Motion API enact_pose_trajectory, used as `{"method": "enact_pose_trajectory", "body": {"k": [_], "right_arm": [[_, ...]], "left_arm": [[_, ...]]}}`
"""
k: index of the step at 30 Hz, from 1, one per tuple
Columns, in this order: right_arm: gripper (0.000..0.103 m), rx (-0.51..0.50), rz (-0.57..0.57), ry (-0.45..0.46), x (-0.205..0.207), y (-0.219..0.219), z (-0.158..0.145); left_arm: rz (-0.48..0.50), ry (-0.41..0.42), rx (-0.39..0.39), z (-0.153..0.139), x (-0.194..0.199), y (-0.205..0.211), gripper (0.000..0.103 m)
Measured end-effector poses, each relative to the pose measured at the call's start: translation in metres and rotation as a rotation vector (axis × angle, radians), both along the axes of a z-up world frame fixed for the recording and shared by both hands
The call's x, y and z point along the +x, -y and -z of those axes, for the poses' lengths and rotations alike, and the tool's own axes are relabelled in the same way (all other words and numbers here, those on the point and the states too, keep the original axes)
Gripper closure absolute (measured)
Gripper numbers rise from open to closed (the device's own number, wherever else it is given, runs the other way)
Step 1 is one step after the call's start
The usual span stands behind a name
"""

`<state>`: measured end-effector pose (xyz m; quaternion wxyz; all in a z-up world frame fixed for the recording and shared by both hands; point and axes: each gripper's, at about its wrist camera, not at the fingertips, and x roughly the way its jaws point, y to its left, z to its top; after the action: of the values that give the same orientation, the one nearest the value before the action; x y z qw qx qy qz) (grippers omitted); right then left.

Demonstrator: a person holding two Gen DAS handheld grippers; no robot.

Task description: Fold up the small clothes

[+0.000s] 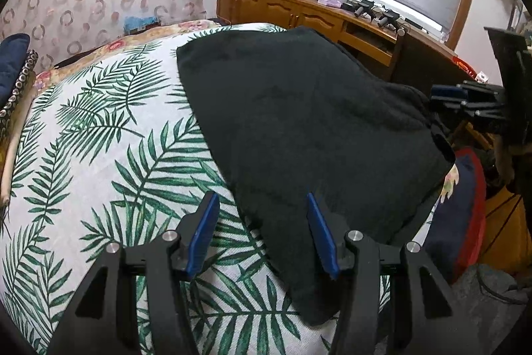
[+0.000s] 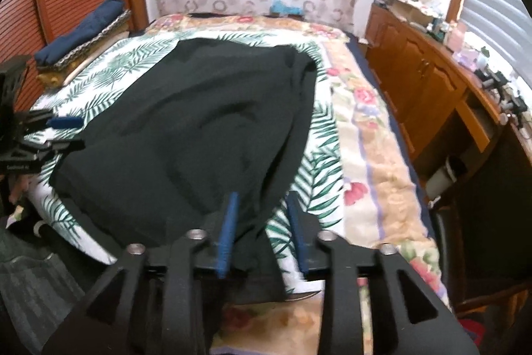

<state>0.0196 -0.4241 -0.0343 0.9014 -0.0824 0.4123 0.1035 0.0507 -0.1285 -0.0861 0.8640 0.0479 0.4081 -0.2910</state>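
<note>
A black garment (image 1: 309, 122) lies spread on the palm-leaf cloth (image 1: 99, 128) that covers the bed. My left gripper (image 1: 262, 205) is open, its blue fingers straddling the garment's near left edge. In the right wrist view the same garment (image 2: 186, 135) fills the middle of the bed. My right gripper (image 2: 262, 205) is open over its near right corner, with cloth between the blue fingers. The right gripper also shows at the garment's far right edge in the left wrist view (image 1: 465, 98). The left gripper also shows at the left in the right wrist view (image 2: 63, 135).
A floral blanket (image 2: 372, 128) lies under the leaf cloth. Folded navy clothes (image 2: 83, 29) sit at the bed's far left. A wooden sideboard (image 2: 429, 82) with clutter runs along the right under a window with blinds. A red and navy bag (image 1: 465, 212) sits beside the bed.
</note>
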Motion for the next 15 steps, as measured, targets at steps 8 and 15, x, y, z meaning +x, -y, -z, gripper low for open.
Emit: {"method": "enact_pose_trajectory", "body": {"k": [8, 15], "right_arm": [[0.055, 0.040, -0.037, 0.047, 0.009, -0.024, -0.005], [0.054, 0.049, -0.101, 0.028, 0.019, -0.052, 0.011]], "left_arm": [[-0.012, -0.033, -0.014, 0.004, -0.005, -0.004, 0.050], [-0.011, -0.036, -0.018, 0.002, -0.009, -0.005, 0.050]]}}
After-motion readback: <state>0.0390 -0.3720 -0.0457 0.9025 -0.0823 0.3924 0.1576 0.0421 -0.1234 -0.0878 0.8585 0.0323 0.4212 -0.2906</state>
